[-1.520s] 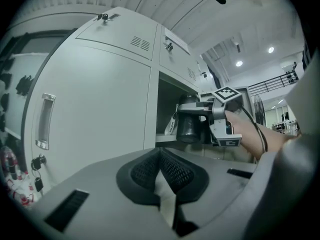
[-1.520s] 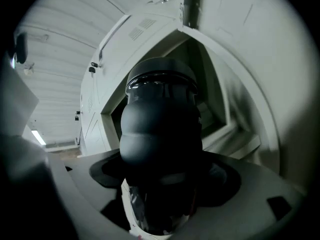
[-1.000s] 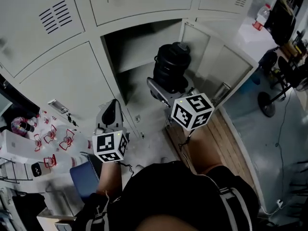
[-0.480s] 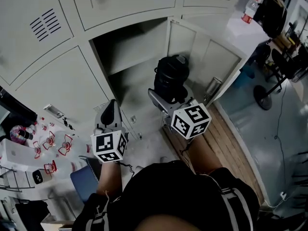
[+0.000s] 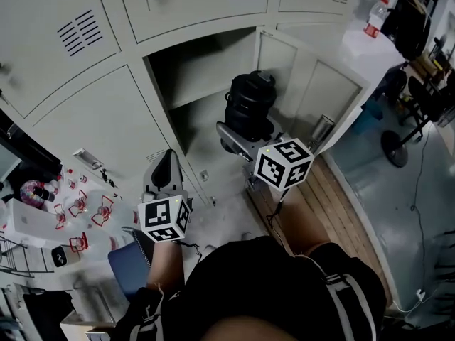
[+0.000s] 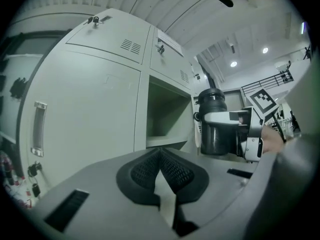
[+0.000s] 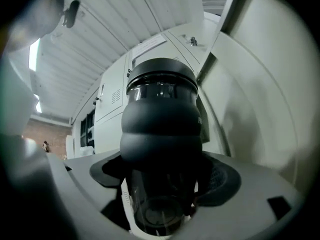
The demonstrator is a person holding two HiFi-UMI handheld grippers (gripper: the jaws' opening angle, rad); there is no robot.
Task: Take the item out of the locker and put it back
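Along the locker wall (image 5: 92,119): pale grey metal doors with vent slots, filling the upper part of the head view.
Open compartment (image 5: 192,69): one bay stands open, its shelf bare in the left tool's view.
Door (image 5: 320,91): swung out to the right of that bay.
Black jug (image 5: 249,105): a round, ribbed, lidded container. It is upright, off the shelf and just outside the mouth of the open bay, close to the door.
Right tool (image 5: 245,135): clenched on the black jug's lower body, one jaw on each side. In its own view the jug (image 7: 162,129) fills the space between the pads.
Left tool (image 5: 165,165): low and to the left, well apart from the jug. Its jaws are pressed together with nothing between them (image 6: 161,154).
Marker cubes: one on each tool, nearest the person.
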